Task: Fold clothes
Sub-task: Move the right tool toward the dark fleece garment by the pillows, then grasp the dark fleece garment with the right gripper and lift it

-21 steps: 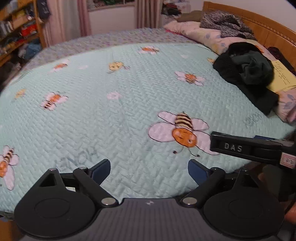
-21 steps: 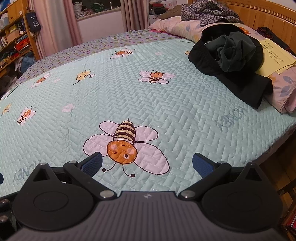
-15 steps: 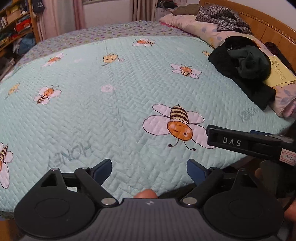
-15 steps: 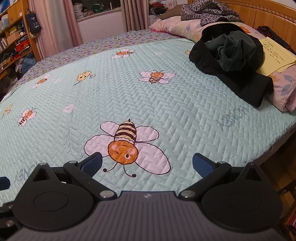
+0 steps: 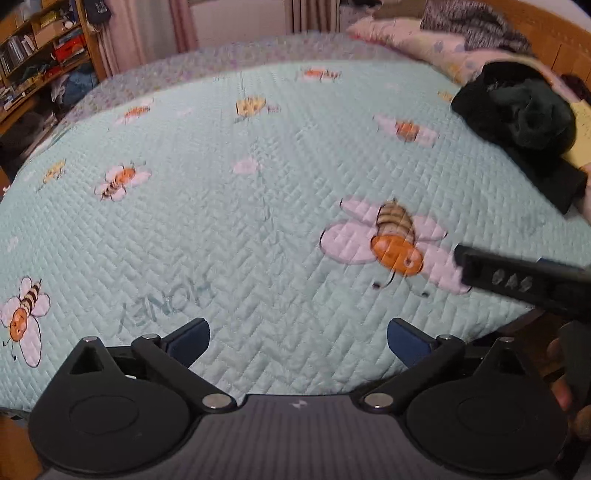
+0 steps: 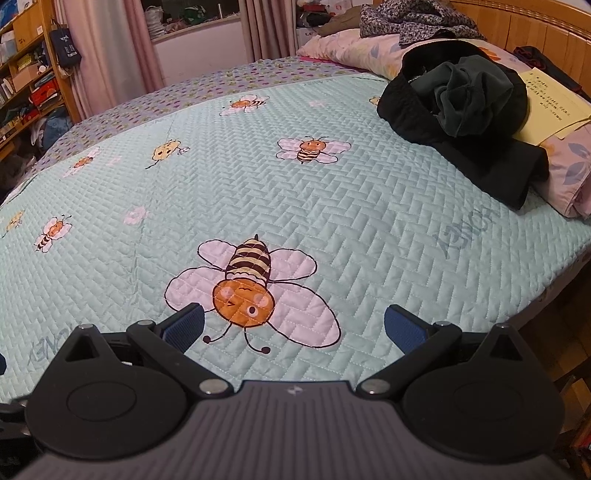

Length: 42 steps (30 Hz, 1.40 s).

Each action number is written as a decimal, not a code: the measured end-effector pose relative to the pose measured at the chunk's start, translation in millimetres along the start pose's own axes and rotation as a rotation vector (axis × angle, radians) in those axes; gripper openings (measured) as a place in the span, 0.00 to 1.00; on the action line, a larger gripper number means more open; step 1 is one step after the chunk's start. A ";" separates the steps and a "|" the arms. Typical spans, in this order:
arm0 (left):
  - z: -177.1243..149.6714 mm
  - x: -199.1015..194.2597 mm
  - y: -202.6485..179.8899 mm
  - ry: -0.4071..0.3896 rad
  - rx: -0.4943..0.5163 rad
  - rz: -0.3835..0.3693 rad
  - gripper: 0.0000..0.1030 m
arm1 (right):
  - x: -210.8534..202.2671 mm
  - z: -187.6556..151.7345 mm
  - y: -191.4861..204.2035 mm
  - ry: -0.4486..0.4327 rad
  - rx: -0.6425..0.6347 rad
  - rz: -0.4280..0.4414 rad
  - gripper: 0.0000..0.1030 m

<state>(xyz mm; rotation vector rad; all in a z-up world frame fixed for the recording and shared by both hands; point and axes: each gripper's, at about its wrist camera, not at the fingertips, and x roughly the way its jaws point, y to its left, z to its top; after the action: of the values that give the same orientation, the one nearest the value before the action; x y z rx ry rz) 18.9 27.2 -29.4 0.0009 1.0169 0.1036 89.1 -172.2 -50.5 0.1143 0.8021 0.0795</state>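
Observation:
A heap of dark clothes (image 6: 465, 122), black with a dark green piece on top, lies at the far right of the bed, partly on a pillow; the same clothes heap (image 5: 524, 129) shows in the left wrist view. My left gripper (image 5: 297, 341) is open over the near edge of the bee-print quilt (image 5: 221, 221), nothing between its blue pads. My right gripper (image 6: 293, 328) is open too, low over the large bee on the quilt (image 6: 369, 229). The right gripper's black body (image 5: 524, 284) juts into the left wrist view from the right.
Pillows (image 6: 569, 177) and a patterned garment (image 6: 413, 22) lie along the wooden headboard (image 6: 517, 22). A yellow paper (image 6: 550, 107) rests by the clothes. Bookshelves (image 5: 33, 55) and pink curtains (image 6: 110, 55) stand beyond the bed. A hand (image 5: 565, 391) shows at lower right.
The left wrist view has shifted and is now blurred; the bed sits lower in it than before. The right gripper has barely moved. Both stay open.

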 end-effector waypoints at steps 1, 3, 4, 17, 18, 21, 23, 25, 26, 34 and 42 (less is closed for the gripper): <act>-0.6 8.2 -0.6 0.032 -0.002 -0.002 0.99 | 1.5 0.6 -2.6 0.000 0.002 0.008 1.00; -1.5 20.5 -3.6 0.080 -0.009 -0.023 0.99 | 6.0 7.7 -14.7 -0.033 0.010 -0.002 1.00; -1.9 25.9 -5.5 0.100 -0.013 -0.036 0.99 | 8.7 13.6 -23.6 -0.063 0.013 -0.026 1.00; -1.1 84.5 -25.0 0.304 -0.056 -0.153 0.98 | 43.3 90.4 -139.4 -0.455 0.053 -0.342 1.00; 1.0 85.4 -24.8 0.298 -0.057 -0.141 0.97 | 50.8 101.4 -147.4 -0.453 0.052 -0.360 1.00; 7.1 88.1 -24.3 0.280 -0.060 -0.108 0.97 | 73.6 134.2 -171.5 -0.447 0.051 -0.416 1.00; 11.2 90.0 -23.9 0.268 -0.062 -0.086 0.97 | 94.4 157.1 -184.2 -0.450 0.013 -0.454 1.00; 15.3 91.8 -23.6 0.256 -0.064 -0.064 0.97 | 121.7 175.3 -190.4 -0.412 -0.036 -0.535 1.00; 17.1 92.9 -22.9 0.257 -0.066 -0.059 0.97 | 135.7 184.1 -193.5 -0.384 -0.053 -0.579 1.00; 16.2 109.0 -8.3 0.314 -0.101 -0.058 0.85 | 202.5 228.6 -223.8 -0.239 -0.024 -0.554 0.98; 22.6 87.2 -16.9 0.105 -0.058 -0.096 0.86 | 177.4 207.6 -221.4 -0.381 -0.029 -0.447 0.65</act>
<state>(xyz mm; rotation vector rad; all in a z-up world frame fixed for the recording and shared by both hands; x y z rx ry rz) 85.0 19.1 -92.3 -0.1072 1.1172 0.0456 367.8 -386.3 -63.1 -0.0785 0.4306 -0.3444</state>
